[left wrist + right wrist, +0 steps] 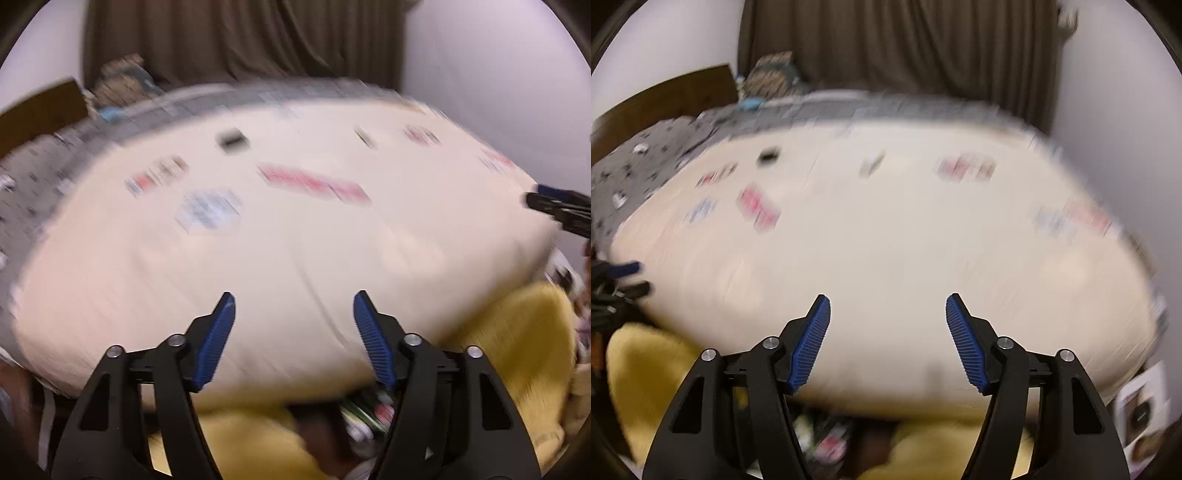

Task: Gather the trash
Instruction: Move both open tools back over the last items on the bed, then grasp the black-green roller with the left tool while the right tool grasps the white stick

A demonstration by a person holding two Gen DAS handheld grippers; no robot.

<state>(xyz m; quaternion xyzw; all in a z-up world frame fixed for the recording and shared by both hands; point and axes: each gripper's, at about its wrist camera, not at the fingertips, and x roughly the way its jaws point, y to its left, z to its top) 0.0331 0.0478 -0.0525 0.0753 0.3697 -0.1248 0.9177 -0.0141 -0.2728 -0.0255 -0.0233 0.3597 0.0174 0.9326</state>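
Note:
Both views are motion-blurred. Several flat wrappers lie scattered on a cream bed cover: a long red one, a blue-white one, a small dark one. In the right wrist view the red wrapper and another red one show on the cover. My left gripper is open and empty above the near edge. My right gripper is open and empty too; it also shows at the right edge of the left wrist view.
A yellow bag with some wrappers inside sits below the bed's near edge. A grey patterned blanket lies at the bed's left and far side. A brown curtain hangs behind. A white box sits at lower right.

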